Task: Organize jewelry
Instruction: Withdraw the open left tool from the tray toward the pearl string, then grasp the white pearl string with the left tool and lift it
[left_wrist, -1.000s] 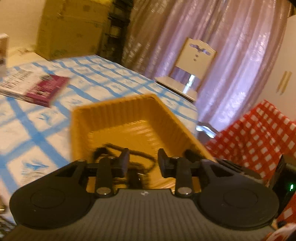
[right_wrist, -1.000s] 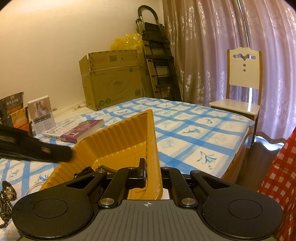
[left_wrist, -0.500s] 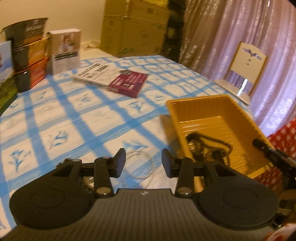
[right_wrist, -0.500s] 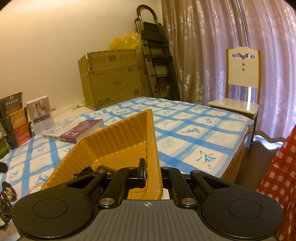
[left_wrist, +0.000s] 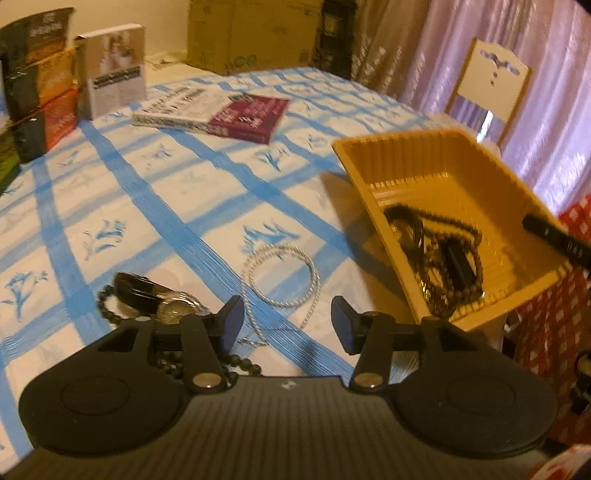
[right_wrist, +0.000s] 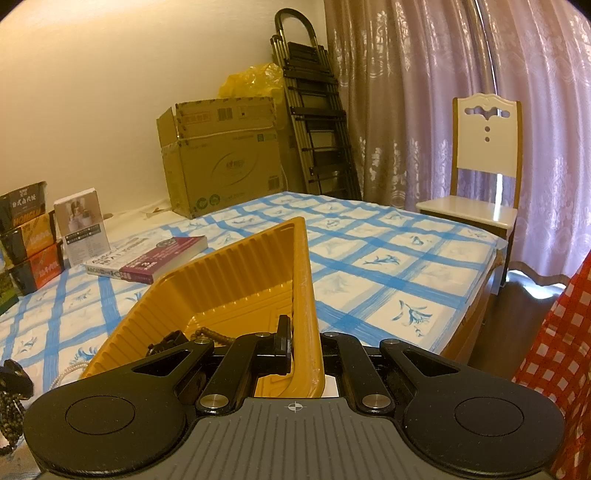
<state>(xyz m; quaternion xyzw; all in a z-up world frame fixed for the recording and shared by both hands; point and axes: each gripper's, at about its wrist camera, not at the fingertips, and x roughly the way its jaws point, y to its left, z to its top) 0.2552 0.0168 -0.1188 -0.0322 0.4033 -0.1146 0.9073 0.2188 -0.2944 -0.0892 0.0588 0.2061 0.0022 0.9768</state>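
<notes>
Left wrist view: left tool (left_wrist: 287, 319), jaws opening with nothing between them, hangs over a pearl necklace (left_wrist: 279, 275) lying on the checked desk (left_wrist: 155, 192). Dark beads and a watch (left_wrist: 147, 295) lie beside it, partly hidden under the tool. Yellow tray (left_wrist: 458, 192) already holds dark bead strands (left_wrist: 443, 254); roughly halfway, by judgement. Right tool (right_wrist: 304, 350) is clamped on the tray's wall. Tray contents blurred, count unclear.

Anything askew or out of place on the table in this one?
Yes. The yellow tray sits tilted, its near wall pinched in the shut right tool. A pearl necklace, a watch and dark beads lie loose on the tablecloth, below the opening, empty left tool.
</notes>
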